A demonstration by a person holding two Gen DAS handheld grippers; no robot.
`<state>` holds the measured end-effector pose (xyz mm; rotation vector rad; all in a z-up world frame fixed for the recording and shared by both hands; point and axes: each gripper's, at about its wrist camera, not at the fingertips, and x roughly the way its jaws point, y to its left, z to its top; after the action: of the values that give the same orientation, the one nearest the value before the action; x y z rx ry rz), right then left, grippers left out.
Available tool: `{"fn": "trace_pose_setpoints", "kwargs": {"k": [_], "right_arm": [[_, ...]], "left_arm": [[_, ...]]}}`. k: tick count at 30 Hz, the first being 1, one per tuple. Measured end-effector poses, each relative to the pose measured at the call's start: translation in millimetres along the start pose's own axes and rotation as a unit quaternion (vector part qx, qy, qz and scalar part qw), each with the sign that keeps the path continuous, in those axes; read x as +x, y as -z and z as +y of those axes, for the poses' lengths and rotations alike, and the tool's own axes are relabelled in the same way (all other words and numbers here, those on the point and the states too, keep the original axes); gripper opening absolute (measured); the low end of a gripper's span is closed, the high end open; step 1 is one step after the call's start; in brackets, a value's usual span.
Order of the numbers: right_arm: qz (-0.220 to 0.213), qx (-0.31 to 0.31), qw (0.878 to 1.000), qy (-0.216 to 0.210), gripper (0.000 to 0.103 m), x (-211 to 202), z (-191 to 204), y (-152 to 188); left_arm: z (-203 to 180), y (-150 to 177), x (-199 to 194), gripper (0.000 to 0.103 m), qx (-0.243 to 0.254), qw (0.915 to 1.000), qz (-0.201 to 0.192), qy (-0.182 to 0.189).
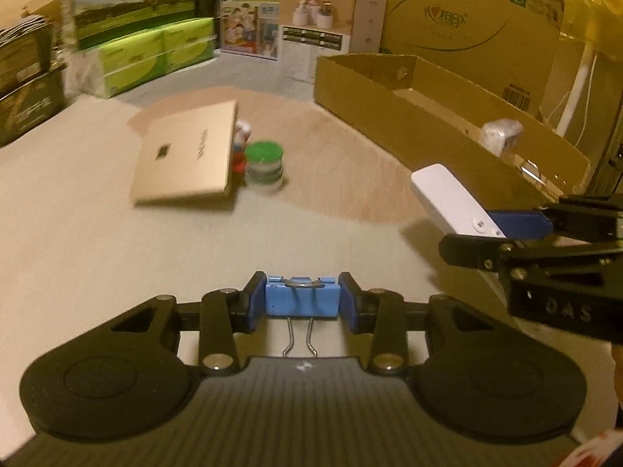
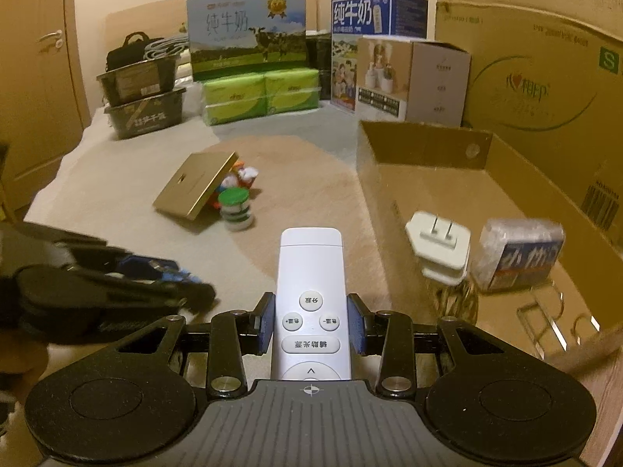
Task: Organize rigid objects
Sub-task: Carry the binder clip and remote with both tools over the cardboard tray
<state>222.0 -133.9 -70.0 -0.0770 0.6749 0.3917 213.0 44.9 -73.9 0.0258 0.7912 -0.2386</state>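
My left gripper (image 1: 301,300) is shut on a blue binder clip (image 1: 301,299) and holds it above the bed surface. My right gripper (image 2: 310,323) is shut on a white remote control (image 2: 310,292); the remote also shows in the left wrist view (image 1: 451,198) at the right. Further off, a gold flat box (image 1: 187,151) leans on a small colourful toy (image 1: 241,144), next to a green-lidded jar (image 1: 264,167). An open cardboard box (image 2: 424,144) on the right holds a white plug adapter (image 2: 438,249), a wrapped packet (image 2: 518,253) and a clear item.
Stacked goods line the back: milk cartons (image 2: 245,35), green tissue packs (image 2: 257,97), dark crates (image 2: 144,97), a white carton (image 2: 412,78) and a large cardboard box (image 2: 537,58). A door (image 2: 35,78) is at the left.
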Motion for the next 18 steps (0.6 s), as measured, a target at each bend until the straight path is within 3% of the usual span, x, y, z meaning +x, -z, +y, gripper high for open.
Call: {"fn": "trace_pose_setpoints", "kwargs": {"k": [9, 18], "right_arm": [[0.04, 0.005, 0.999, 0.001, 0.039, -6.3, 13.7, 34.9], [0.044, 0.015, 0.999, 0.003, 0.039, 3.5, 13.7, 27.0]], "left_arm": [[-7.4, 30.9, -29.7, 0.036, -0.012, 0.9997, -0.004, -0.019], [-11.2, 35.1, -29.2, 0.036, -0.007, 0.9994, -0.015, -0.031]]}}
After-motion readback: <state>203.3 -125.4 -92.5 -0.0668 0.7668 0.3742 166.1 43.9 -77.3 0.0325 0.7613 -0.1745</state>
